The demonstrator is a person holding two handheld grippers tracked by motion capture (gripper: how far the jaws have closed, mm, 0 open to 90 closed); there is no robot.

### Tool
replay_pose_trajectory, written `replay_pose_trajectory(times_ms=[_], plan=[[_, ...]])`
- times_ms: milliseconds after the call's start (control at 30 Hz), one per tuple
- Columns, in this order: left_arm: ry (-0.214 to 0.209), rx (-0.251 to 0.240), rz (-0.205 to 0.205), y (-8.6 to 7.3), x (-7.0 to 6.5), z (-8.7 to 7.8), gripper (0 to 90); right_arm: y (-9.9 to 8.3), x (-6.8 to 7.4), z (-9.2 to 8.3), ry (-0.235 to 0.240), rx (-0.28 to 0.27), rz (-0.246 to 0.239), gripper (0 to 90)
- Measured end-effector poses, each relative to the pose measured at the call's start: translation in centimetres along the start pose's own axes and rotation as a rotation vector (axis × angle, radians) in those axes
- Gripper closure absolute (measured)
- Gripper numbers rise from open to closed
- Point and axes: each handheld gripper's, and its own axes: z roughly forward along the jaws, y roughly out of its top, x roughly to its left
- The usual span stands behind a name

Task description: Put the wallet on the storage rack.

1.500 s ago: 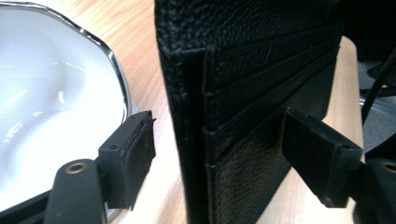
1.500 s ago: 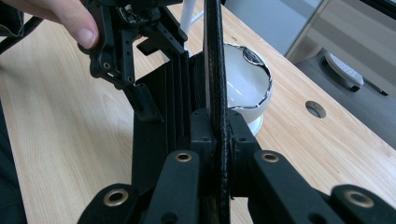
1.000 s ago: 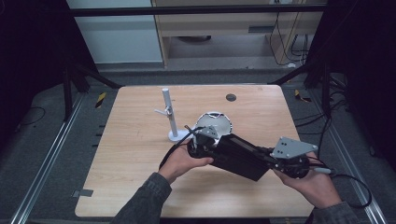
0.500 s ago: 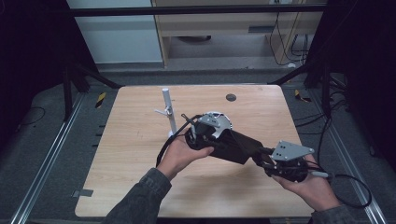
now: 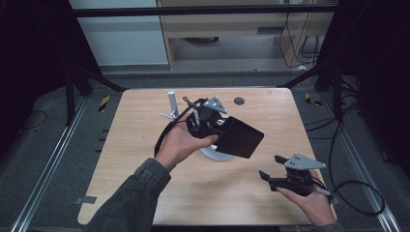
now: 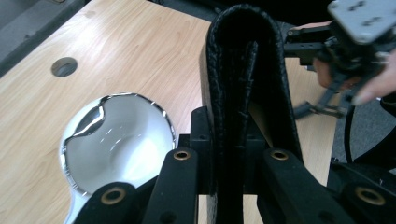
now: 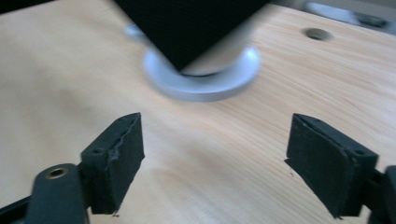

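While my left gripper (image 5: 227, 126) clamps the black leather wallet (image 5: 240, 137) mid-frame, my right gripper (image 5: 271, 179), jaws just opened wide and empty, should stay clear.

Black textured wallet (image 5: 240, 137), shiny silver bowl (image 6: 114, 140), pale wood-grain table (image 5: 145, 125)

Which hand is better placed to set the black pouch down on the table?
Left. The left claw is shut on the black pouch, above the table. The right claw is open, empty, lower.
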Motion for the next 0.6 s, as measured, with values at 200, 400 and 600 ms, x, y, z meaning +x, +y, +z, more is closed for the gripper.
replay_pose_trajectory(times_ms=[200, 400, 600], plan=[[0.018, -0.036, -0.034, 0.1, 0.4, -2.1, 80.5, -1.8, -0.7, 1.3, -0.1, 0.013, 0.068, 15.9], [0.048, -0.058, -0.06, -0.1, 1.0, -2.9, 80.5, -2.1, -0.5, 1.1, -0.12, 0.022, 0.085, 15.3], [0.098, -0.059, -0.086, -0.7, 1.8, -2.6, 80.6, -2.3, -0.9, 0.8, -0.162, 0.027, 0.103, 15.4]])
